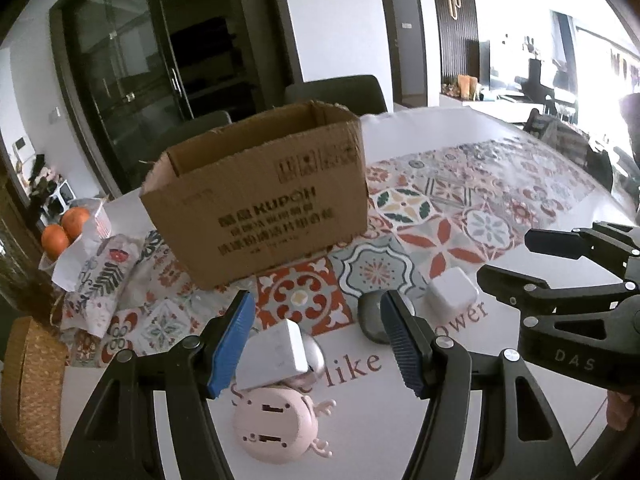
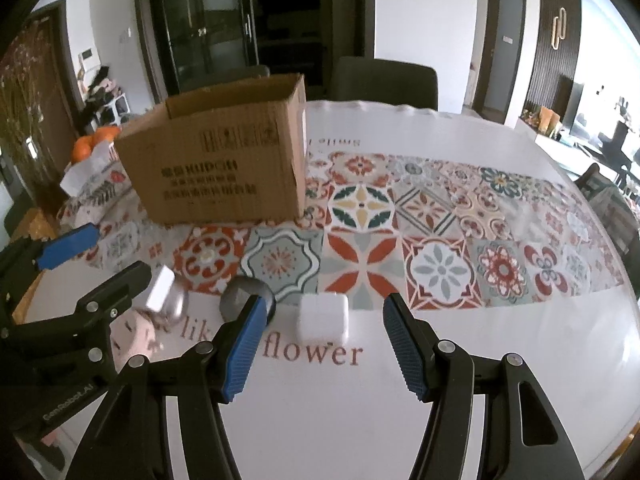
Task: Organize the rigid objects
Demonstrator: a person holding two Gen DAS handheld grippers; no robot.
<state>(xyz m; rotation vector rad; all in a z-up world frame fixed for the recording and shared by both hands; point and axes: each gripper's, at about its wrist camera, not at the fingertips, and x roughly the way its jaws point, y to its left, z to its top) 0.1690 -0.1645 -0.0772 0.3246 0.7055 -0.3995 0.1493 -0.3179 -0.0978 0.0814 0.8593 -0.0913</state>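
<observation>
We count four small items on the table (image 2: 500, 360): two white blocks, one (image 1: 276, 354) between the left gripper (image 1: 318, 344) jaws, untouched, and one (image 2: 324, 318) between the right gripper (image 2: 324, 350) jaws, also clear of the pads. One grey rounded piece (image 2: 240, 298) sits between the blocks, and one pink round toy (image 1: 276, 424) lies below the left block. One open cardboard box (image 1: 260, 196) stands behind them. Two oranges (image 1: 66, 226) left of it. Both jaws gape, empty.

Both claws, left claw (image 1: 318, 344) and right claw (image 2: 325, 350), angle downward side by side, jaws parted and empty.
</observation>
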